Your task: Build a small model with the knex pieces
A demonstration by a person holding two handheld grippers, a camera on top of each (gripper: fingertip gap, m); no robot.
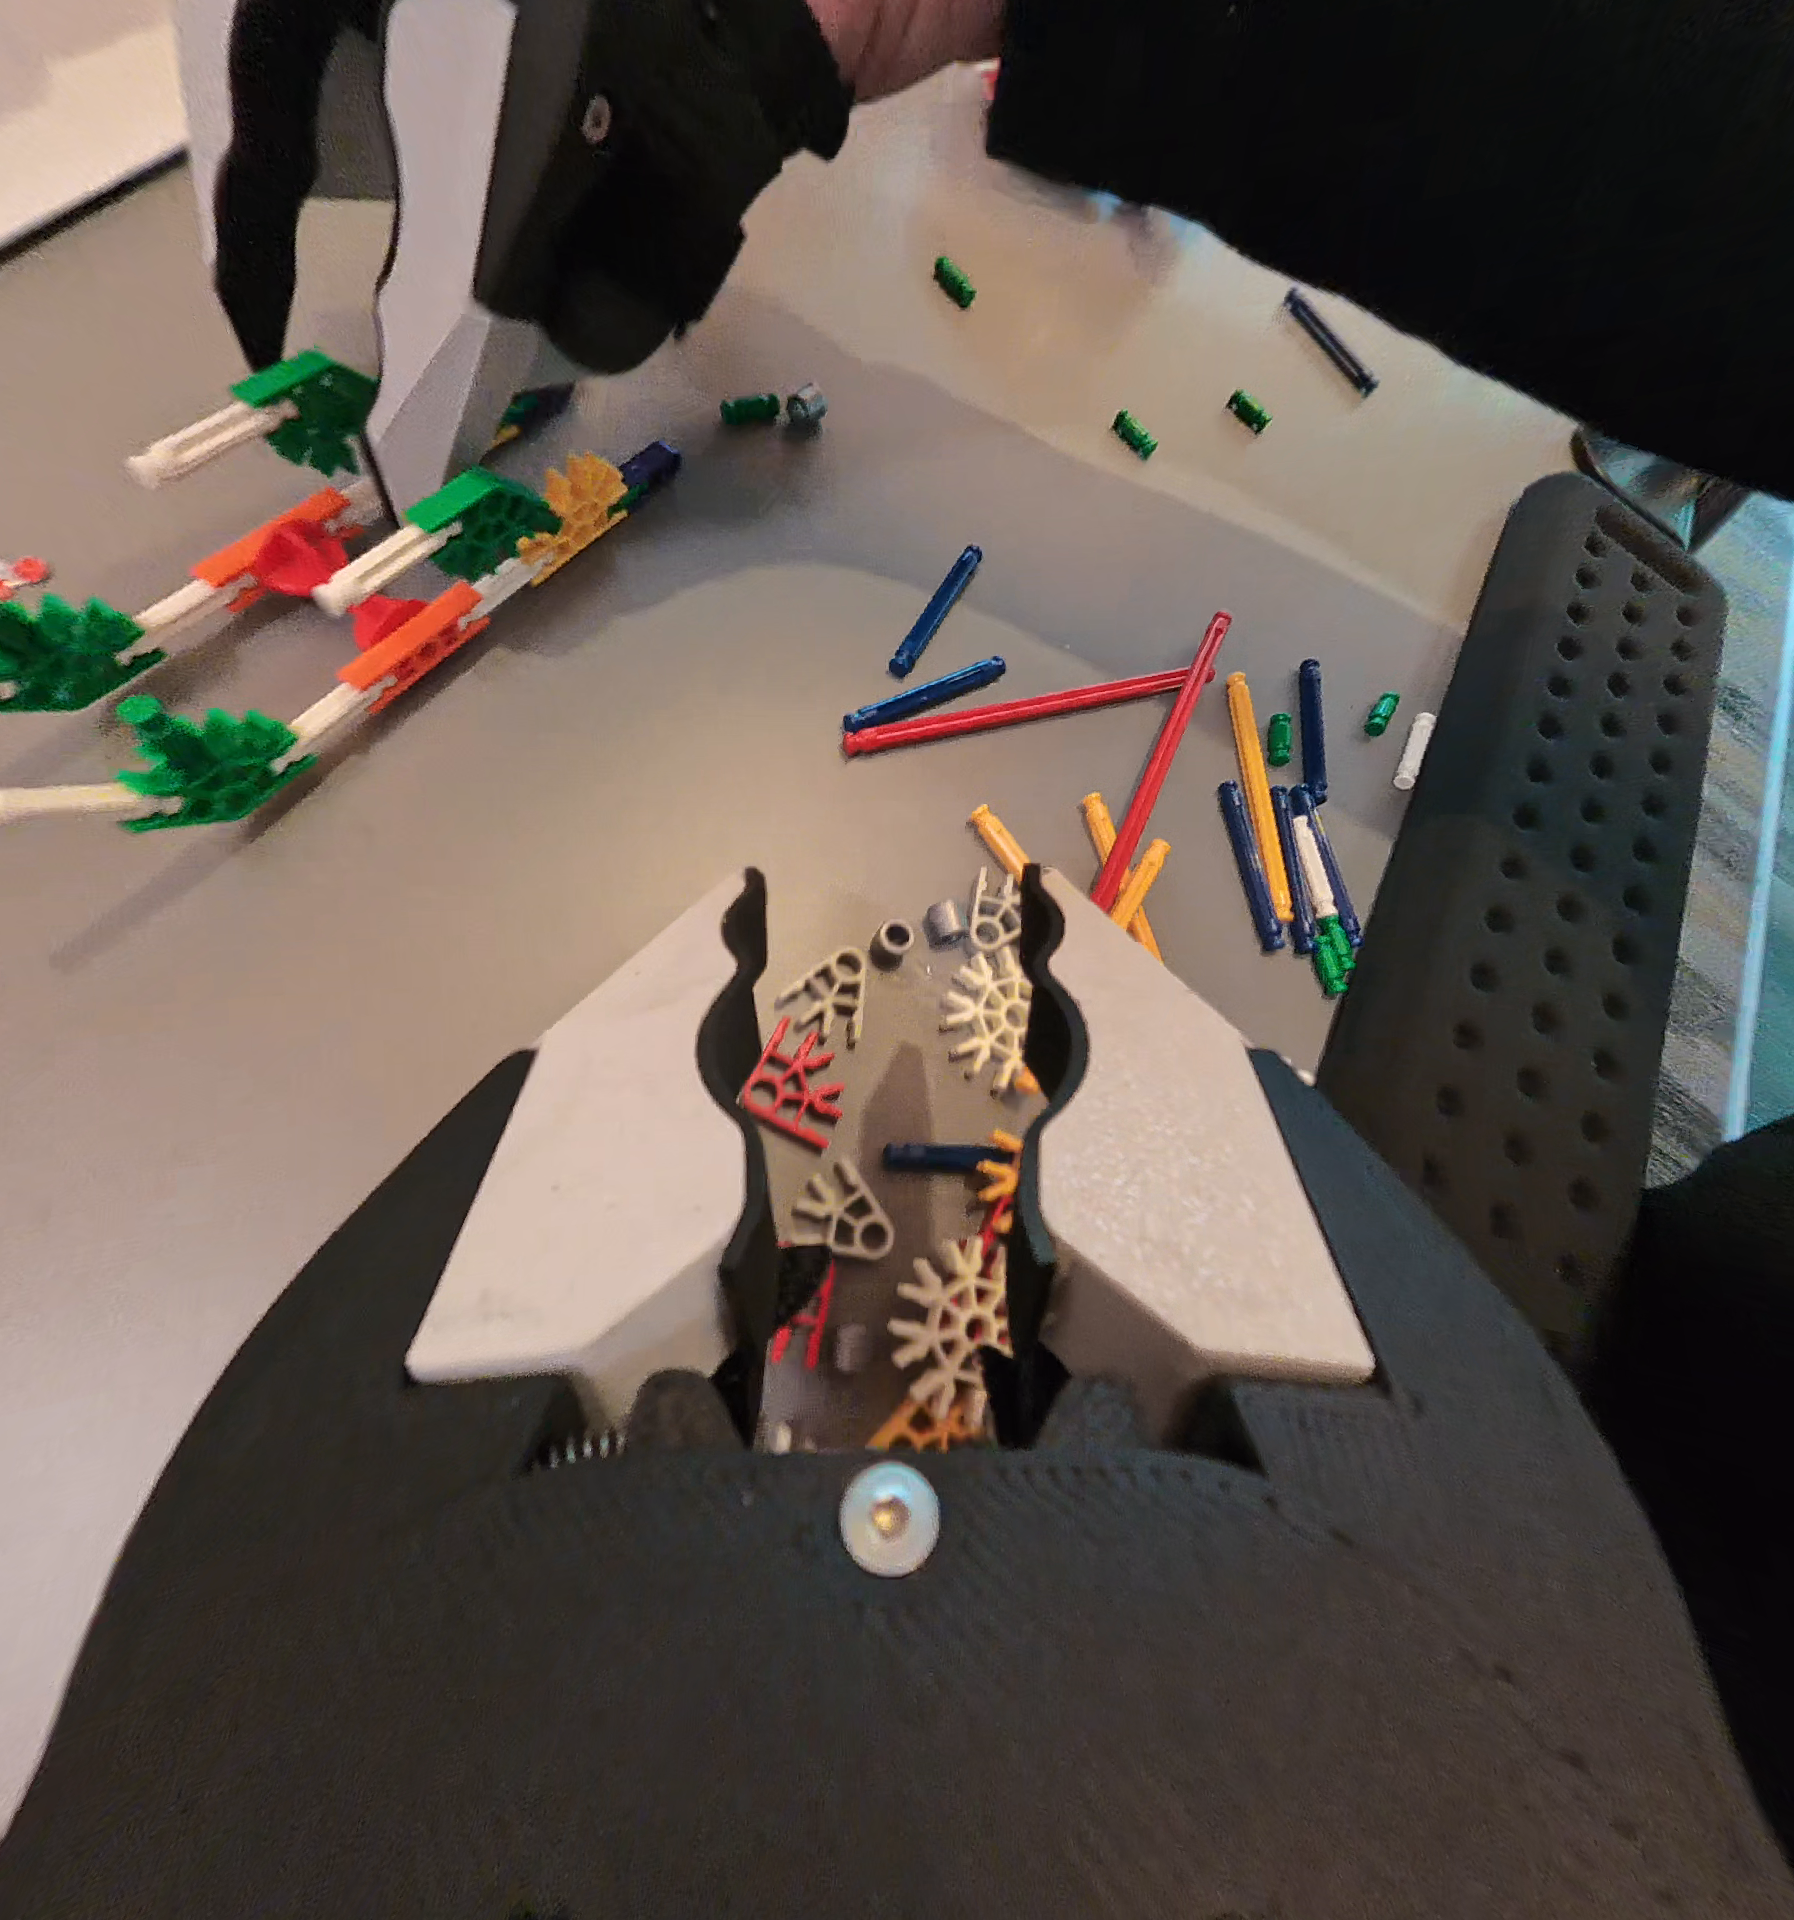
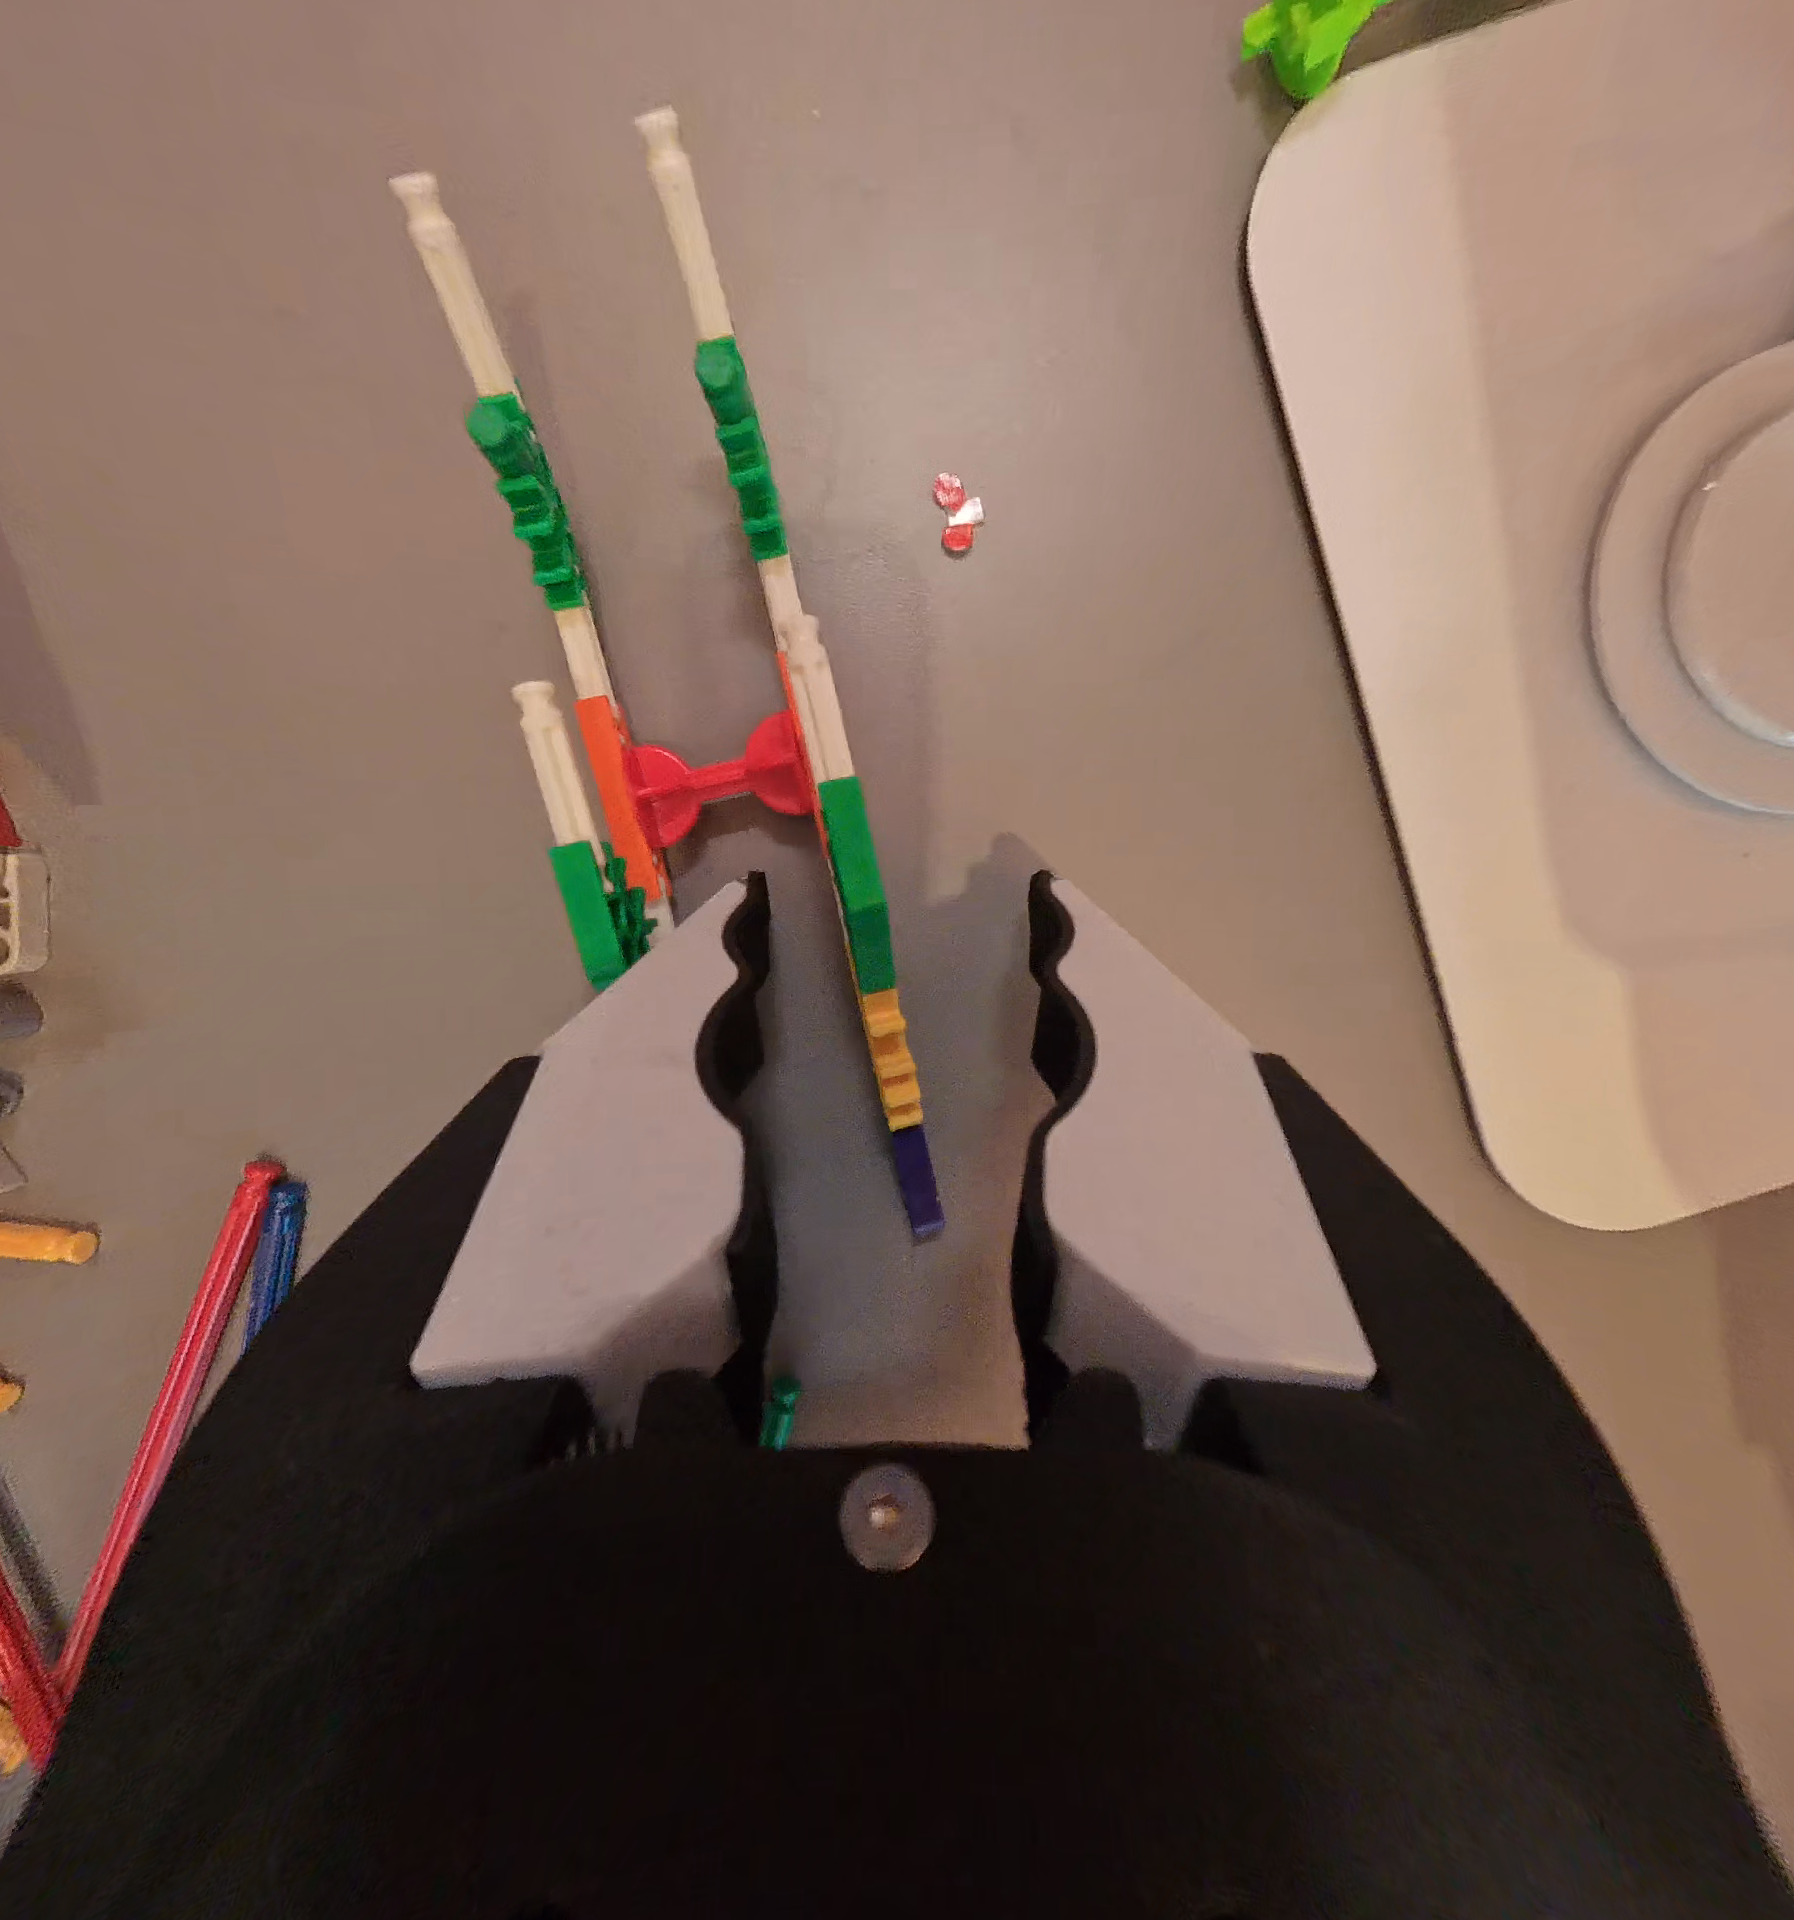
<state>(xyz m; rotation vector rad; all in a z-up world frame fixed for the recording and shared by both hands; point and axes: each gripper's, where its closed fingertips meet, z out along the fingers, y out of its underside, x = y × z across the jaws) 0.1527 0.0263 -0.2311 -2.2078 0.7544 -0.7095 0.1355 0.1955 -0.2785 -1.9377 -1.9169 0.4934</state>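
A toy frame (image 1: 280,582) of white rods with green, orange, yellow and blue connectors and a red cross-piece lies flat on the grey table (image 1: 560,810). My right gripper (image 2: 900,883) is open low over it. Its jaws straddle the frame's green, yellow and blue end (image 2: 888,1049) without touching it. In the left wrist view a gloved hand holds the right gripper (image 1: 425,416) on the frame's near end. My left gripper (image 1: 895,883) is open and empty. It hovers above a pile of loose connectors: a white snowflake (image 1: 981,1008), a red one (image 1: 789,1086) and a grey one (image 1: 846,1210).
Loose red (image 1: 1028,707), blue (image 1: 934,613) and yellow (image 1: 1257,790) rods and short green pegs (image 1: 1132,434) lie scattered on the table. A black perforated chair part (image 1: 1527,904) is at the right edge. A white moulded tray (image 2: 1495,623) lies right of the frame, with a small red-and-white bit (image 2: 957,511) nearby. Measured from the fingertips, the white snowflake (image 1: 981,1008) is 6 cm or so from the left gripper and 20 cm from the right.
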